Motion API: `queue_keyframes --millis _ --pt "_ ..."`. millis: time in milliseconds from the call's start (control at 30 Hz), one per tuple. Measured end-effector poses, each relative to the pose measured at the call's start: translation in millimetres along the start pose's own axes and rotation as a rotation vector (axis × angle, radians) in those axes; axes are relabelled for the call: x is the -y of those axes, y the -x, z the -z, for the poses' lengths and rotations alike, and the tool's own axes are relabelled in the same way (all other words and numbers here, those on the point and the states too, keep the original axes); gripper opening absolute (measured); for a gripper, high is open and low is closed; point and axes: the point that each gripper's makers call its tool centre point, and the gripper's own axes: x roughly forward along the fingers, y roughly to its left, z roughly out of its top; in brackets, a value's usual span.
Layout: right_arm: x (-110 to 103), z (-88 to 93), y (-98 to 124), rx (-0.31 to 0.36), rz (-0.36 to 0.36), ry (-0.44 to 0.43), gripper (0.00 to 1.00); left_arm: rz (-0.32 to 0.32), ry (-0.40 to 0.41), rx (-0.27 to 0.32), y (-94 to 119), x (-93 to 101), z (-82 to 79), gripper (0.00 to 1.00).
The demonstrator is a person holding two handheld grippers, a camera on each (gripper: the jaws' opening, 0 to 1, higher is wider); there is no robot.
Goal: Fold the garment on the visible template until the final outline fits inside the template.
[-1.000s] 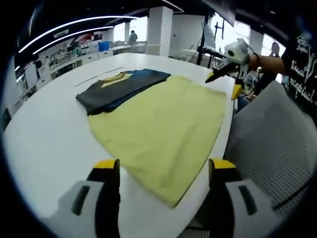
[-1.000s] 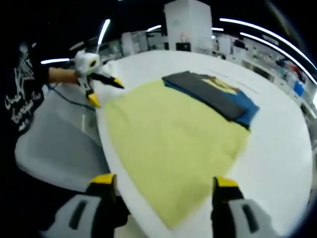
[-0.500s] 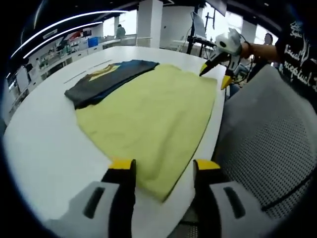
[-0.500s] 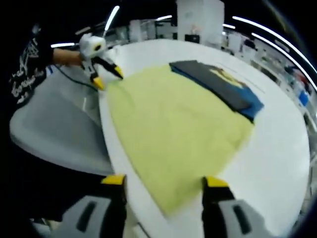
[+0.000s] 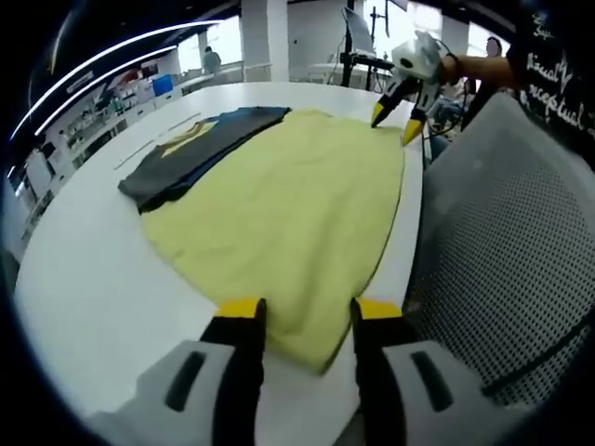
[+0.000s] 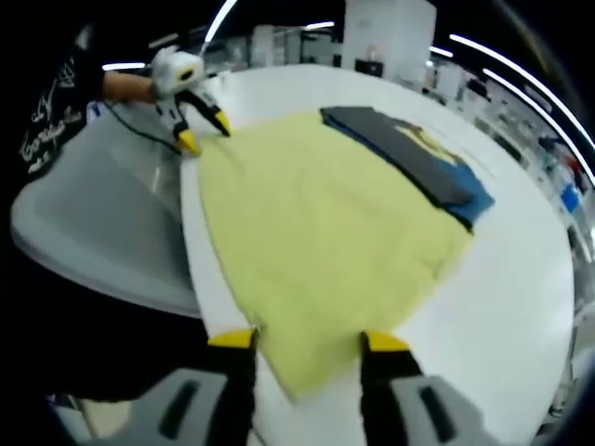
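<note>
So the key thing here is both sets of tongs sit at opposite corners of the same near edge of the yellow garment (image 5: 279,204); in the left gripper view the left tongs (image 5: 302,308) rise from the bottom centre with a narrow gap, and the garment's nearest corner pokes right in between the jaws, though I can't tell if they've actually bitten down on it; the cloth runs away from there up toward the upper centre of the frame, long axis roughly along the counter (image 5: 84,269) edge, hem side slightly overhanging on the right; same story in the right gripper view, right tongs (image 6: 307,336) at bottom centre, narrow, corner of the garment between the tips; farther along, each view catches the other tongs at the far corner (upper right in the left view, upper left in the right view); beyond the yellow cloth lies a folded dark garment (image 5: 191,153) with blue and a yellow patch; the left view shows a grey mesh chair (image 5: 502,251) beside the counter much more clearly.
</note>
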Motion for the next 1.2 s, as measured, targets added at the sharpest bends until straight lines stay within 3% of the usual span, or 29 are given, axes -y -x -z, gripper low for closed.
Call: queue_keyframes --millis 133,300,433,700,1200 --pt "5.1 -0.4 0.6 0.013 0.02 -0.021 0.31 -0.003 -0.004 -0.003 -1.5 -0.8 0.6 0.32" --pt "13.4 0.9 0.6 0.019 0.043 -0.043 0.21 -0.023 0.003 -0.007 -5.1 -5.4 -0.7 0.21" --pt "16.7 1.3 -0.2 0.02 0.054 -0.049 0.02 -0.046 -0.024 -0.017 -8.4 -7.1 -5.6 0.13" --pt "18.2 0.1 -0.6 0.02 0.057 -0.067 0.0 -0.092 -0.027 -0.027 -8.2 -16.9 -5.8 0.06" --pt "13.7 -4.7 17.4 0.085 0.049 -0.161 0.0 -0.107 -0.043 -0.022 12.9 -10.4 -12.0 0.01"
